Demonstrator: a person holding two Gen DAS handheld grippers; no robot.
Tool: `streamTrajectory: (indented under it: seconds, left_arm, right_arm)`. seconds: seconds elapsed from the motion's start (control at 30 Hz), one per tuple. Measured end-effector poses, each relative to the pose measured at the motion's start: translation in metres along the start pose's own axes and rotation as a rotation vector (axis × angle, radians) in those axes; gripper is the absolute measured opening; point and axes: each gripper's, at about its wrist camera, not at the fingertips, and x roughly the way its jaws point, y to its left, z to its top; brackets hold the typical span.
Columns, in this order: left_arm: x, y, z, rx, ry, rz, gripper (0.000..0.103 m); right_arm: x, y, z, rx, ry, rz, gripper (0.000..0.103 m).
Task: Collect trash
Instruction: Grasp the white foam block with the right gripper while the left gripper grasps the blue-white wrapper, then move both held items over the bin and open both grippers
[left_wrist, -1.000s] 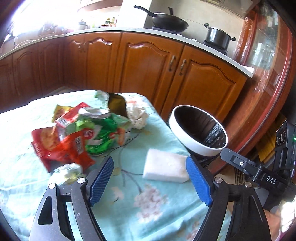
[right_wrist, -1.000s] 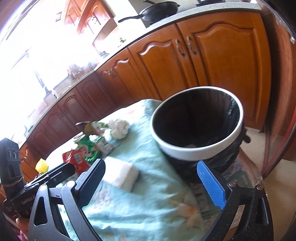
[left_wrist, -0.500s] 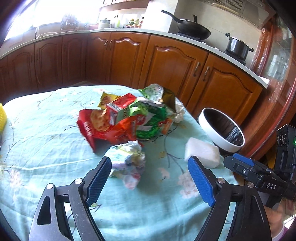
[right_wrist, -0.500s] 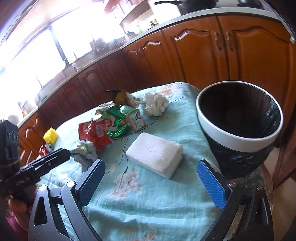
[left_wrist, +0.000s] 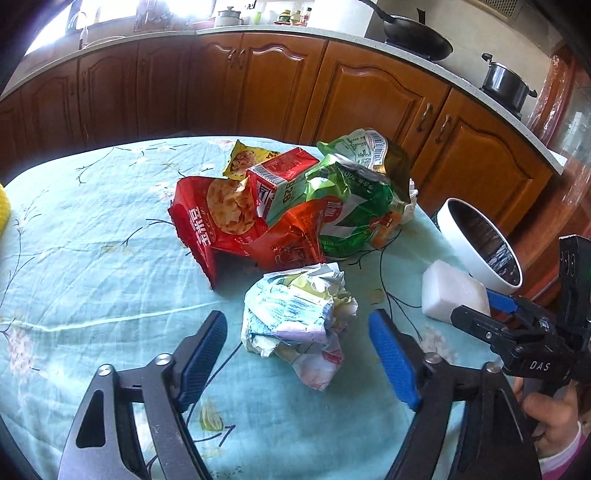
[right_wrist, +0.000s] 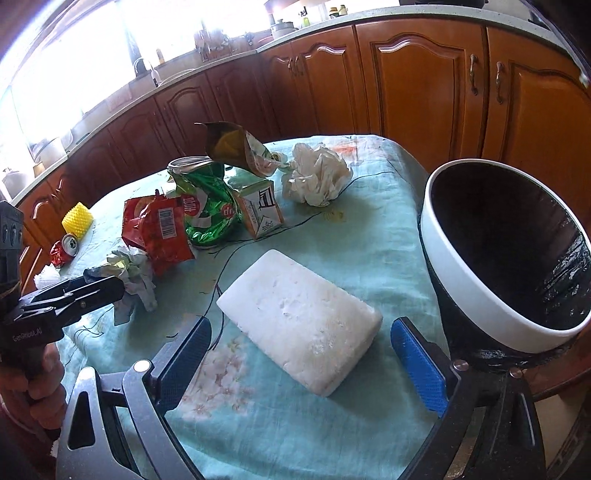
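My left gripper (left_wrist: 297, 354) is open, its blue pads on either side of a crumpled paper wad (left_wrist: 295, 321) on the teal tablecloth. Behind the wad lies a pile: a red snack bag (left_wrist: 218, 221), a red-and-green carton (left_wrist: 282, 182) and a crushed green can (left_wrist: 351, 218). My right gripper (right_wrist: 301, 360) is open around the near end of a white foam block (right_wrist: 299, 321). The black bin with a white rim (right_wrist: 480, 291) stands just right of the block. The bin (left_wrist: 476, 243) and block (left_wrist: 452, 291) also show at the right of the left wrist view.
A white tissue ball (right_wrist: 317, 177), an opened brown-lined bag (right_wrist: 232, 147), a yellow mesh piece (right_wrist: 77, 219) and a small red can (right_wrist: 66, 247) lie farther off. Wooden cabinets (left_wrist: 258, 77) ring the table. The table edge (right_wrist: 402, 155) runs beside the bin.
My left gripper swung left from the foam block and bin to the crumpled paper wad and came closer to it. My right gripper turned left from the bin onto the foam block.
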Motion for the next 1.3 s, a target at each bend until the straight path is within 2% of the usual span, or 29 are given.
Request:
streamTrajectory:
  seconds: [0.03, 0.07, 0.23, 0.33, 0.57, 0.9, 1.3]
  left_arm:
    - [0.003, -0.001, 0.0, 0.009, 0.013, -0.008, 0.054]
    - [0.005, -0.001, -0.001, 0.016, 0.021, -0.013, 0.046]
    - [0.004, -0.005, -0.006, 0.042, 0.007, -0.025, 0.039]
    - [0.0, -0.011, -0.007, 0.052, 0.006, -0.046, 0.038]
    - [-0.007, -0.035, -0.002, 0.095, -0.015, -0.106, 0.038]
    - [0.0, -0.077, 0.009, 0.156, -0.019, -0.184, 0.038]
    - [0.012, -0.116, 0.017, 0.244, -0.028, -0.231, 0.038]
  right_arm:
    - [0.001, -0.001, 0.0, 0.004, -0.001, 0.0, 0.09]
    - [0.001, -0.001, -0.001, 0.005, 0.0, -0.007, 0.075]
    - [-0.009, 0.0, -0.004, 0.02, -0.03, -0.011, 0.072]
    - [-0.02, -0.003, -0.006, 0.052, -0.061, 0.009, 0.072]
    - [-0.051, -0.023, -0.008, 0.133, -0.125, -0.003, 0.072]
    - [-0.086, -0.063, -0.012, 0.22, -0.184, -0.08, 0.073]
    - [-0.105, -0.097, -0.015, 0.278, -0.224, -0.139, 0.073]
